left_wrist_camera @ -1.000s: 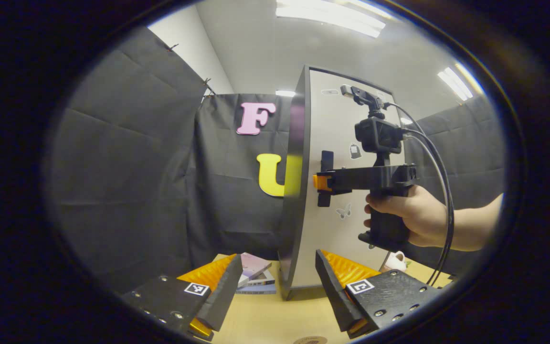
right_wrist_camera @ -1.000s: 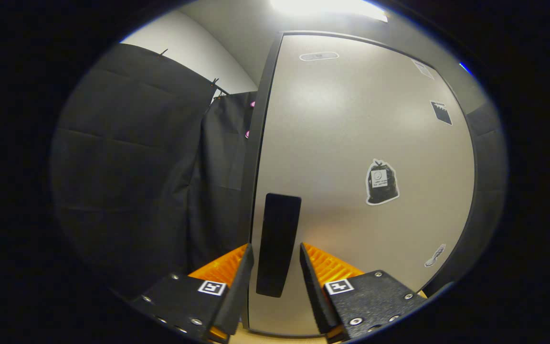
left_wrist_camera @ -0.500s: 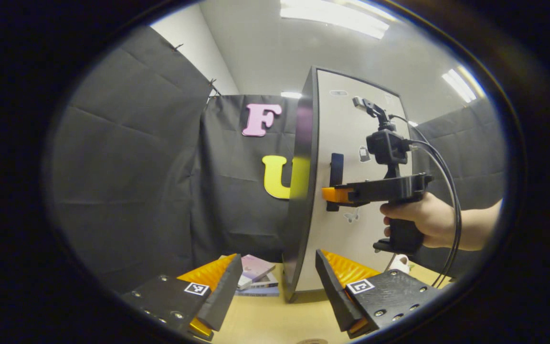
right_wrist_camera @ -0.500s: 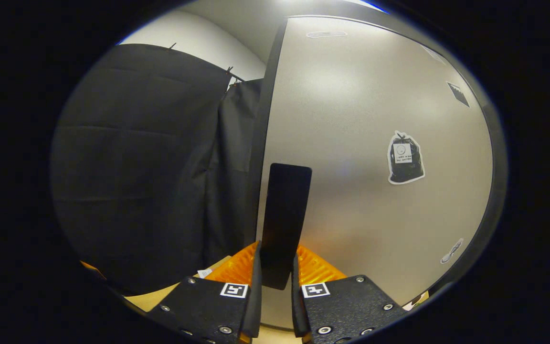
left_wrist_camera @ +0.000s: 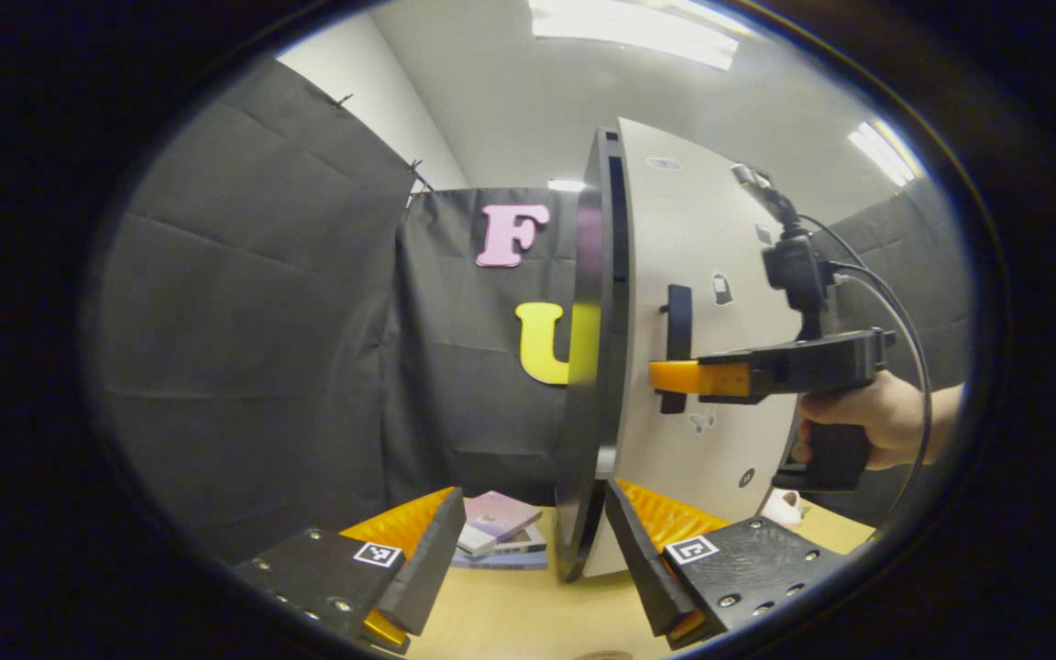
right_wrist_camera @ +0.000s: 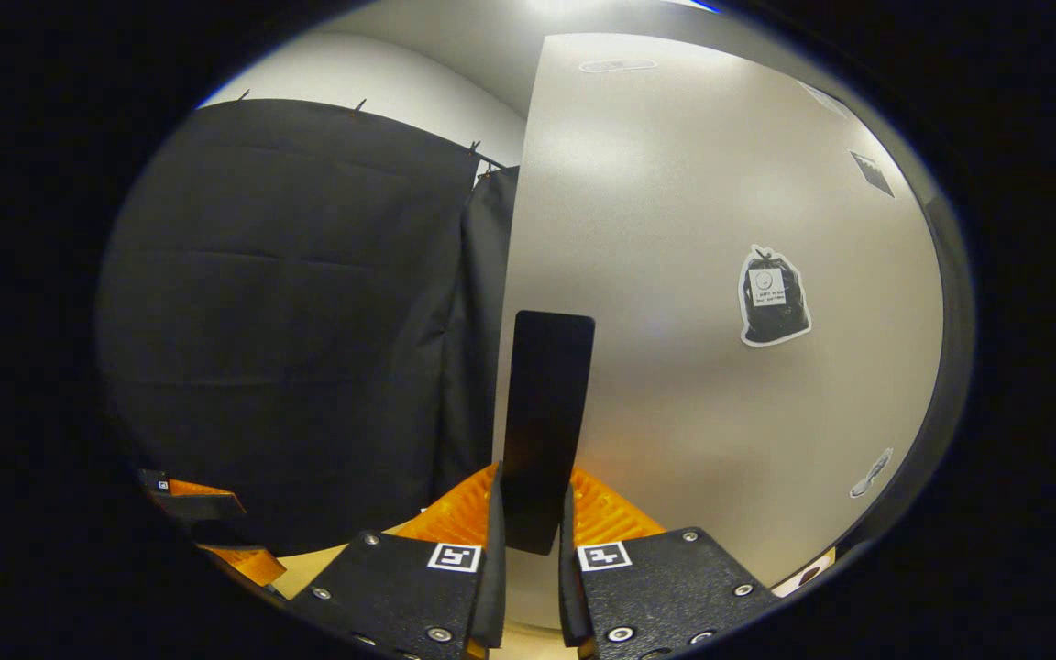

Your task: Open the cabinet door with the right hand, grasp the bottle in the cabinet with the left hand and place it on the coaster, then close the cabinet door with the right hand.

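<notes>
Door-opening step underway, judging by the thin gap between cabinet door (left_wrist_camera: 711, 229) and cabinet body (left_wrist_camera: 588, 367). Right gripper (right_wrist_camera: 528, 527) clenching the black door handle (right_wrist_camera: 542, 412), both fingers pressing its lower end; seen from the side in the left gripper view as well. Left gripper (left_wrist_camera: 528, 541) hanging released, fingers spread, low over the wooden table (left_wrist_camera: 519, 614) near stacked books (left_wrist_camera: 496, 532). Bottle presumably inside the cabinet, hidden; coaster not identifiable. Remaining: swinging the door wide, fetching, placing, closing. Trash-bag sticker (right_wrist_camera: 771, 295) bearing writing too small for reading.
</notes>
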`<state>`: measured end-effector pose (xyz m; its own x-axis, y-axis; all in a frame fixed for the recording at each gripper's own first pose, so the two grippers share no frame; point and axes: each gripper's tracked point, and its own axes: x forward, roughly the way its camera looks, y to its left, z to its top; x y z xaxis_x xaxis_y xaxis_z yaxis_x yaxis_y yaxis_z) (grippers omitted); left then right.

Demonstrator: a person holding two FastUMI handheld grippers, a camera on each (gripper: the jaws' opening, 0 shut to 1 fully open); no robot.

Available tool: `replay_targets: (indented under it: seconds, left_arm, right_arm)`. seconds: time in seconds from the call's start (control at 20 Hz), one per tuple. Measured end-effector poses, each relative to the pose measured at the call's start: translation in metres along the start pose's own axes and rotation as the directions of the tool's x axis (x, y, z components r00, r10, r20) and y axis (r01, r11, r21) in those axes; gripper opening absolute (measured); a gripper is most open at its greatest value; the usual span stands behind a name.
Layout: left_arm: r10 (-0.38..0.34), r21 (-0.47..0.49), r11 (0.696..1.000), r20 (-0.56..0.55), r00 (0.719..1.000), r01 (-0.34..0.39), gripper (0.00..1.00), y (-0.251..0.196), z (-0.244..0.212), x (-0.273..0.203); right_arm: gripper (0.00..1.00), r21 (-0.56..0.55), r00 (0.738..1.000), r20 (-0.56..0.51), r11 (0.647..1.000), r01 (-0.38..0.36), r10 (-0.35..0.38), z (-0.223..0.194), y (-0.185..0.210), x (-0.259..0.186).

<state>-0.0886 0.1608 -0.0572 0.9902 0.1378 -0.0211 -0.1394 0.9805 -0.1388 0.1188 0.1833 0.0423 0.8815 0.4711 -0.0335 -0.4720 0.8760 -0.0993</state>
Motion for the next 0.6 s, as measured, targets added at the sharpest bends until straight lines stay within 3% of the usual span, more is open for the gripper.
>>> replay_targets:
  seconds: [0.1,0.15,0.3,0.45,0.5,0.55,0.6]
  left_arm:
    - [0.027,-0.019,0.999,-0.005,1.0,-0.027,0.92,0.008,-0.003,-0.005]
    - [0.053,-0.027,0.998,0.001,0.999,-0.053,0.88,0.015,-0.004,-0.01]
    - [0.163,-0.039,0.986,0.006,0.987,-0.163,0.88,0.032,-0.003,-0.033]
    - [0.275,-0.04,0.96,-0.027,0.961,-0.276,0.93,0.031,0.001,-0.072]
    - [0.306,-0.034,0.951,-0.033,0.951,-0.307,0.88,0.028,0.005,-0.086]
    - [0.334,-0.015,0.942,-0.032,0.942,-0.334,0.93,0.025,0.01,-0.102]
    - [0.354,0.024,0.935,-0.025,0.935,-0.353,0.88,0.022,0.016,-0.117]
  right_arm:
    - [0.24,0.007,1.0,-0.011,1.0,-0.012,0.012,-0.002,-0.001,0.0]
    - [0.24,0.007,1.0,-0.008,1.0,-0.012,0.012,-0.001,-0.001,0.002]
    - [0.24,0.016,0.999,-0.011,0.999,-0.034,0.035,-0.002,-0.001,0.0]
    - [0.24,0.017,0.997,-0.019,0.998,-0.068,0.068,-0.003,-0.001,-0.002]
    - [0.24,0.023,0.997,0.0,0.997,-0.076,0.076,-0.003,0.0,-0.001]
    - [0.24,0.028,0.996,0.019,0.996,-0.084,0.083,-0.002,-0.001,-0.002]
    - [0.24,0.037,0.996,0.028,0.995,-0.091,0.09,-0.003,-0.002,-0.004]
